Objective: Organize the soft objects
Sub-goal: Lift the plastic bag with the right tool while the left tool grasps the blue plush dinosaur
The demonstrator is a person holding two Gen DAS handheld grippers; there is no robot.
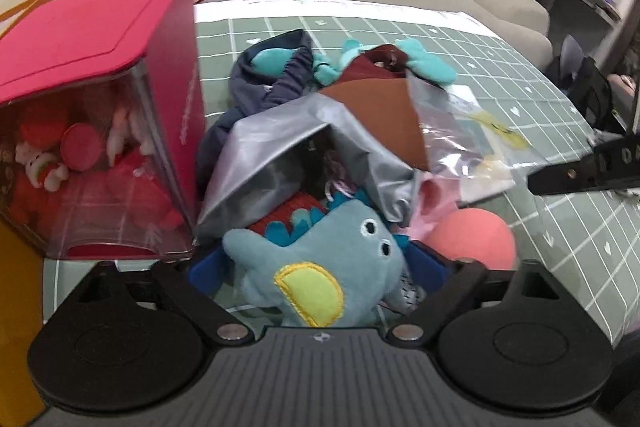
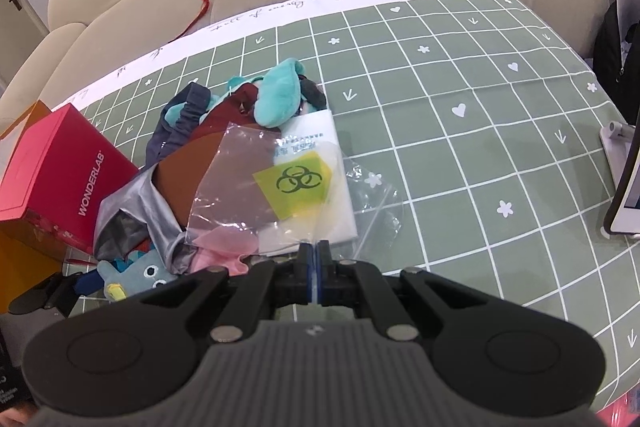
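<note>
My right gripper [image 2: 313,254] is clenched on the near edge of a clear plastic bag [image 2: 280,183]; the bag's rim sits pinched between the two pads at lower centre of the right wrist view. The bag carries a yellow biohazard label [image 2: 294,183] and lies over a white sheet at mid-frame.

My left gripper [image 1: 316,275] stands spread wide. A blue plush toy [image 1: 320,267] with a yellow patch sits between the fingers at lower centre of the left wrist view; the fingertips are largely hidden behind it, so contact with the pads cannot be confirmed, and the spread suggests no grip.

The soft objects form one pile on the green grid cloth [image 2: 460,147]:
- a silver fabric pouch [image 1: 272,163], mouth open toward the lens, directly above the blue plush toy;
- a brown panel [image 1: 380,115] on top of the pouch;
- a teal plush [image 2: 280,91] at the pile's far end;
- a pink ball [image 1: 472,239] right of the blue plush toy.

A pink box [image 1: 100,47] occupies the left of the frame, beside the pile.
</note>
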